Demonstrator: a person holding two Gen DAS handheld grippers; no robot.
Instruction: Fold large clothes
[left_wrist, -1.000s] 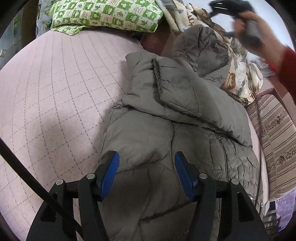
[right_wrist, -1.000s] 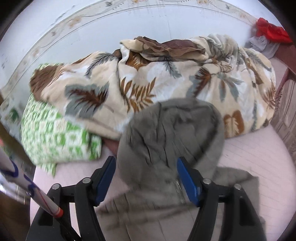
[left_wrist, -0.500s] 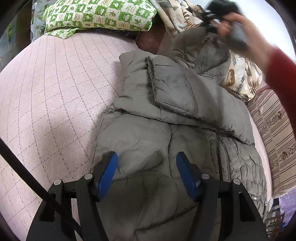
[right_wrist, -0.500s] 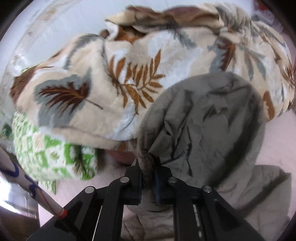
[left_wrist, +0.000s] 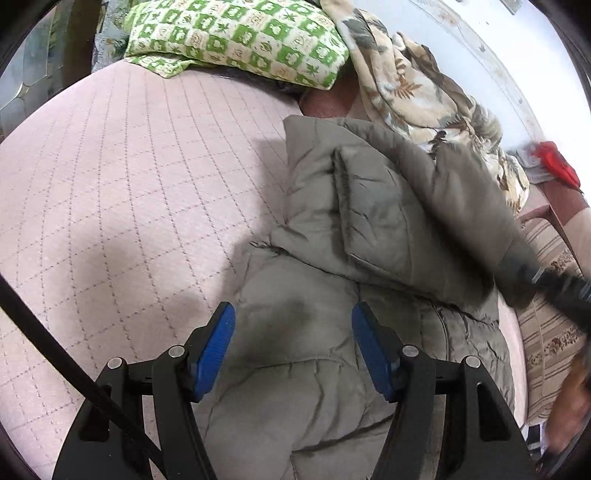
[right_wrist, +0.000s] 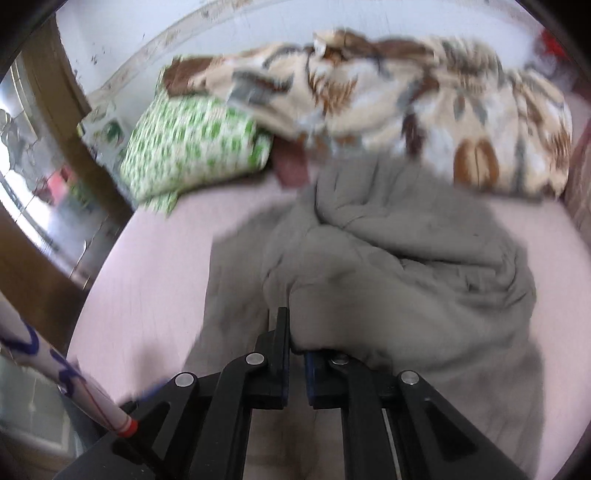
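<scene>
My right tongs (right_wrist: 294, 354) grip the hood of the grey quilted puffer jacket (left_wrist: 332, 295), whose length runs away from my open left tongs (left_wrist: 291, 347) hovering over its hem

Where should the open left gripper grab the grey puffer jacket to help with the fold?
Probably the jacket's near left edge, where it meets the pink quilted bedcover. Come in from the left with the left gripper: that edge lies flat and exposed. The right gripper already pinches the hood end.
</scene>
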